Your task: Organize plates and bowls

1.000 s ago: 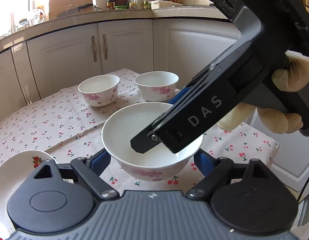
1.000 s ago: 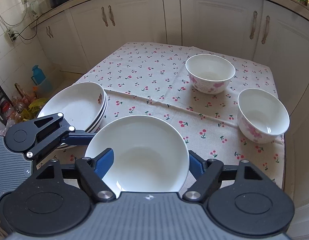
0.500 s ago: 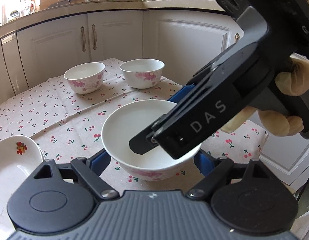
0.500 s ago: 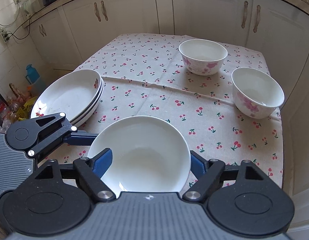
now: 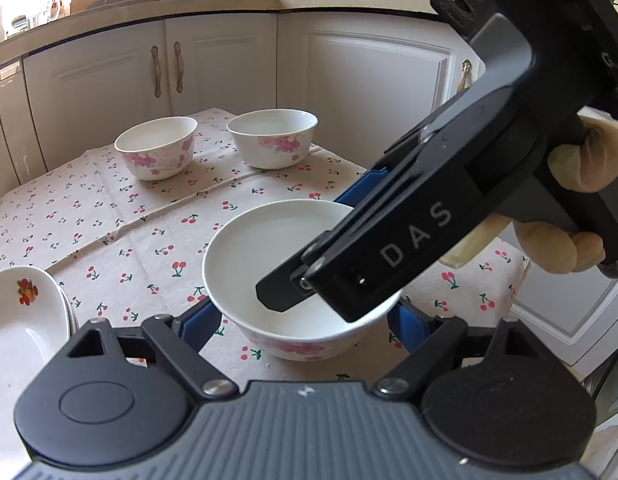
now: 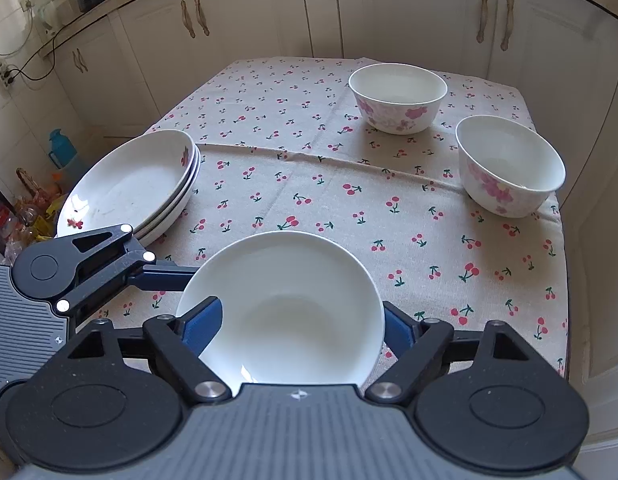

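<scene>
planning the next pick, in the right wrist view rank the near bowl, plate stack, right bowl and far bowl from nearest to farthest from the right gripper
1. near bowl, between the right gripper's fingers.
2. plate stack, left edge of the table.
3. right bowl, right edge.
4. far bowl, back right, toward the cabinets.

I see the near white ceramic bowl (image 6: pixel 285 308) on the cherry-print tablecloth (image 6: pixel 309 184), at the table's near edge, sitting between my left gripper (image 5: pixel 305 320) fingers and also between my right gripper (image 6: pixel 297 328) fingers. In the left wrist view the right gripper's body reaches over that bowl from the right, one finger inside it. The stack of shallow white plates (image 6: pixel 129 184) lies left of the bowl, near the table's left edge. Two pink-flowered white bowls sit beyond it, well apart from it: far bowl (image 6: pixel 397 96) behind, right bowl (image 6: pixel 509 164) nearer, by the right edge. White kitchen cabinets (image 6: pixel 269 12) stand behind the table.
</scene>
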Demonstrator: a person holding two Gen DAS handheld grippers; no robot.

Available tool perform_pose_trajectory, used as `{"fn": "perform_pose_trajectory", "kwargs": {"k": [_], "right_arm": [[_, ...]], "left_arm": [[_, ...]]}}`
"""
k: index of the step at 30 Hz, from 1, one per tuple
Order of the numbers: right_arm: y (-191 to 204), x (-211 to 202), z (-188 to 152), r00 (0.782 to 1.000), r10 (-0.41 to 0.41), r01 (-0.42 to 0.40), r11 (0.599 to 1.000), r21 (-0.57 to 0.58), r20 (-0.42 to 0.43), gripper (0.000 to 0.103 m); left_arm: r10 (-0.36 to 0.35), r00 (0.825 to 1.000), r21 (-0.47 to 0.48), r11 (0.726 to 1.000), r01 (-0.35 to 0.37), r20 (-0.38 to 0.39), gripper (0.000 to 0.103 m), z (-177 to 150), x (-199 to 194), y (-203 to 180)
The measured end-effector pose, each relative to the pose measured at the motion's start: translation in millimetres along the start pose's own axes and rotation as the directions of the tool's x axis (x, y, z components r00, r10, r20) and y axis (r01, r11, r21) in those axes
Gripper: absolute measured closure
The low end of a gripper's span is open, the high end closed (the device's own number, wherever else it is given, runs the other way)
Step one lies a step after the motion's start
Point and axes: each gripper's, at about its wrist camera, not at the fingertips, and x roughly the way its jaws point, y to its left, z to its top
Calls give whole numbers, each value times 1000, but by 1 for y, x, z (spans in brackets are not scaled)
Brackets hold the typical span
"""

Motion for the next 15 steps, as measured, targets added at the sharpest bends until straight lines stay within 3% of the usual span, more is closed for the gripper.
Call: {"fn": "perform_pose_trajectory", "kwargs": {"k": [7, 11, 15], "right_arm": [[1, 0, -1, 1000, 7, -7, 1000, -1, 3, 13], [3, 0, -3, 1000, 1, -1, 1000, -3, 22, 0], [4, -2, -5, 999, -30, 30, 1000, -6, 41, 0]], "left_arm": [[-8, 1000, 0, 1000, 8, 2, 13, 0, 0, 1], [-30, 1000, -9, 1000, 30, 4, 9, -2, 0, 4], [-32, 999, -1, 999, 32, 12, 6, -6, -5, 6]]}}
